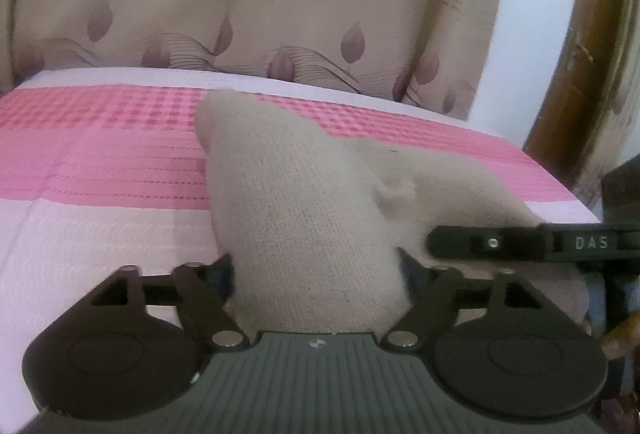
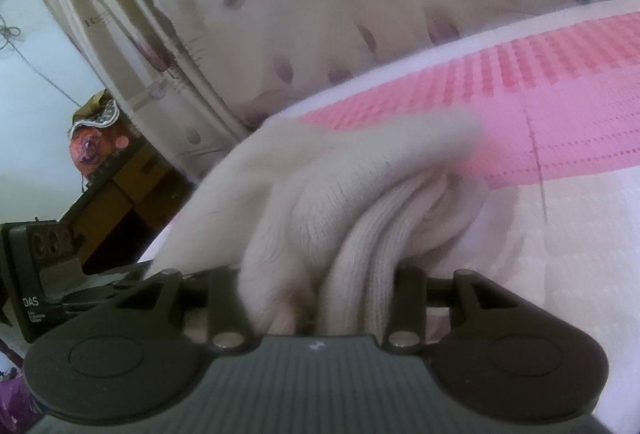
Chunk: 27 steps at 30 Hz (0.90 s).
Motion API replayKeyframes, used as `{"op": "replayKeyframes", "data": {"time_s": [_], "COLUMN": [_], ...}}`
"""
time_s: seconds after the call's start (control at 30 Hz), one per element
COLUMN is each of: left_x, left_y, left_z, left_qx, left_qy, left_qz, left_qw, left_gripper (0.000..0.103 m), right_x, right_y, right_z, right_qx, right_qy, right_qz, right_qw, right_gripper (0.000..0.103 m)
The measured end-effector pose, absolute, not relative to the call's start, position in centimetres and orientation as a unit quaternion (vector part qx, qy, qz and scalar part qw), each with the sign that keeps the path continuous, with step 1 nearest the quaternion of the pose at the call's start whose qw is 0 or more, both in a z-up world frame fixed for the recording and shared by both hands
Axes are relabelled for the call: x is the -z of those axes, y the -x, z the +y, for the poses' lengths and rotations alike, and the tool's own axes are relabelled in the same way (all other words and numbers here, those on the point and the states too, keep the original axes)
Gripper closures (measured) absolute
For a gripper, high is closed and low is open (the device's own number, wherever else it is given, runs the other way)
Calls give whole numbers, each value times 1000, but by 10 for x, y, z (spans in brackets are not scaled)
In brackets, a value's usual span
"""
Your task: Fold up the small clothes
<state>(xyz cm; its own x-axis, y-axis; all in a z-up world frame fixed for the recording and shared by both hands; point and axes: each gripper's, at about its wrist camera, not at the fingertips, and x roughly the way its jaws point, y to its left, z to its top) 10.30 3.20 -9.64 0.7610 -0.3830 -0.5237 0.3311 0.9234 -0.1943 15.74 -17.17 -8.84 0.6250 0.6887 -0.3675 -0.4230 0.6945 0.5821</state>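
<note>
A beige knit garment (image 1: 304, 202) is held up over a pink and white cloth (image 1: 100, 162) that covers the table. My left gripper (image 1: 316, 266) is shut on its near edge; the knit hides the fingertips. My right gripper (image 2: 320, 274) is shut on a bunched, ribbed edge of the same garment (image 2: 340, 194), fingertips also hidden. The right gripper's finger (image 1: 520, 242) shows at the right of the left wrist view, against the garment. The left gripper's body (image 2: 44, 274) shows at the left edge of the right wrist view.
A beige curtain with purple leaf prints (image 1: 240, 14) hangs behind the table. A brown wooden frame (image 1: 592, 54) stands at the right. Wooden furniture with a bag on it (image 2: 104, 162) stands beyond the table's left edge. The cloth's far edge (image 1: 160, 76) lies by the curtain.
</note>
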Motion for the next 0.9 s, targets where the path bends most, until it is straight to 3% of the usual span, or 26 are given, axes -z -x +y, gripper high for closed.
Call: {"op": "replayKeyframes", "data": {"time_s": [0.17,0.57,0.73,0.9], "left_x": [94,91,81,64], "left_y": [-95,-70,-56,-43], "left_z": [32,18,11,12], "left_qx": [169,121,88,65], "left_qy": [7,-42,-54,-35], "left_qz": [262,205,175,151], "left_qw": [950,970,979,986], "left_gripper": [0,0,0,0], "right_x": [94,91,98,81], "right_y": [-150,-99,-81,-49], "right_z": [-178,-175,-171,-160], "right_qx": [-302,-216,-179,-139], "right_qy": [-233,-150,-112,-52], "right_qz": [292,243,227,179], "right_qw": [877,934,951,973], "right_gripper": [55,46,34,33]}}
